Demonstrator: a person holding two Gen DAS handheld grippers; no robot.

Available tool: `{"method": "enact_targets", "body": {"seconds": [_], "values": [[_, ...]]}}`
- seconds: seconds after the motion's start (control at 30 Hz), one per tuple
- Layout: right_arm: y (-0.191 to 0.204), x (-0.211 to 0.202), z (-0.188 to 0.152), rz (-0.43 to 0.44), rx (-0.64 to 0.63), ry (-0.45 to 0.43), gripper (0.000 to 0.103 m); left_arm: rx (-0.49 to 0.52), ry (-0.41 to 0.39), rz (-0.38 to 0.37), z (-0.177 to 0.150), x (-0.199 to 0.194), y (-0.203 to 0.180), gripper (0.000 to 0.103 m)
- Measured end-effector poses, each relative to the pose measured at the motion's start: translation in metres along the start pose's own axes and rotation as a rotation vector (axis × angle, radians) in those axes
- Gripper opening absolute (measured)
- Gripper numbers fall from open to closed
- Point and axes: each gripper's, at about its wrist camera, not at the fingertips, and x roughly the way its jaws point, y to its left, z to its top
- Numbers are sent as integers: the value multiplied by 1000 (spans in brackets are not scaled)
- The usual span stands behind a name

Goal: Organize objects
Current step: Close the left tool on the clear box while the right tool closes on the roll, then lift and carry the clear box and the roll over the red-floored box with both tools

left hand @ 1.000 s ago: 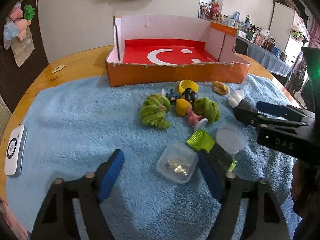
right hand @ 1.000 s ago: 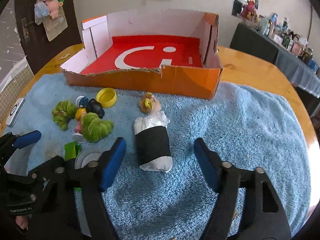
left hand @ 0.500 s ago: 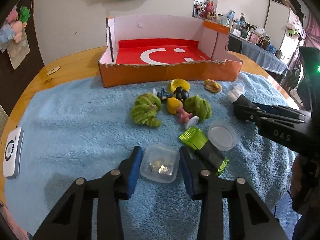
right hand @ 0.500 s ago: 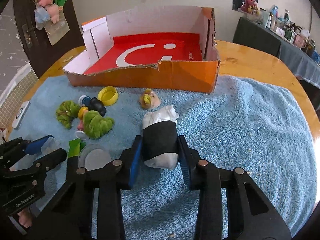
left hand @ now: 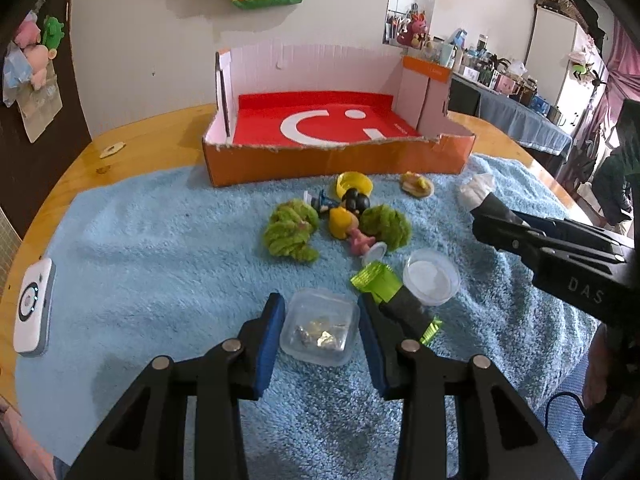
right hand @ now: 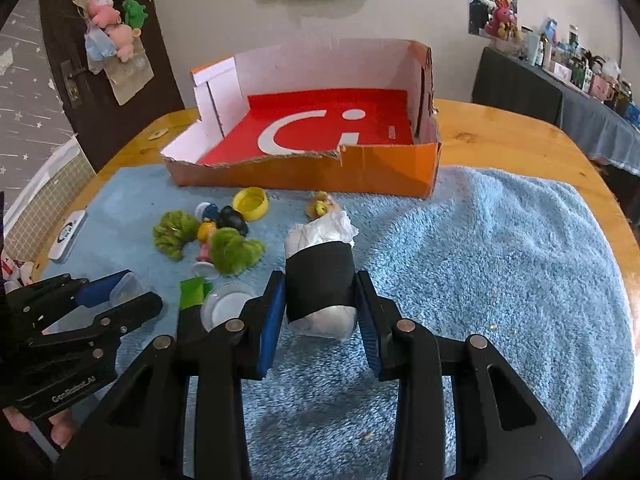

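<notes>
My left gripper (left hand: 320,326) is shut on a small clear plastic box (left hand: 320,330) with bits inside, low over the blue towel (left hand: 160,264). My right gripper (right hand: 320,308) is shut on a white roll with a black band (right hand: 320,276). It also shows in the left wrist view (left hand: 478,196). An open orange cardboard box with a red floor (left hand: 336,128) stands behind the toys; it also shows in the right wrist view (right hand: 320,132). Loose toys lie between: green fuzzy pieces (left hand: 290,234), a yellow cap (left hand: 354,184), small figures (left hand: 348,216).
A round clear lid (left hand: 431,277) and a green-and-black packet (left hand: 376,282) lie just right of my left gripper. A white device (left hand: 33,318) sits at the towel's left edge. The round wooden table (left hand: 132,152) rims the towel. A small yellow toy (right hand: 320,206) lies before the box.
Both grippers closed from wide open: the left onto the clear plastic box, the right onto the black-banded roll. Both have lifted slightly since half a second ago.
</notes>
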Motion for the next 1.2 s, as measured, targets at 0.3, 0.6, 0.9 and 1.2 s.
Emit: {"method": "enact_targets", "body": {"seconds": [0.3, 0.6, 0.9, 1.2], "values": [[5, -11, 13, 32, 9, -33, 33, -27, -47, 16, 19, -12, 2, 40], [10, -19, 33, 42, -8, -76, 33, -39, -103, 34, 49, -17, 5, 40], [11, -16, 53, 44, -12, -95, 33, -52, -131, 44, 78, -11, 5, 40], [5, -12, 70, 48, 3, -111, 33, -81, -156, 46, 101, -6, 11, 40]]}}
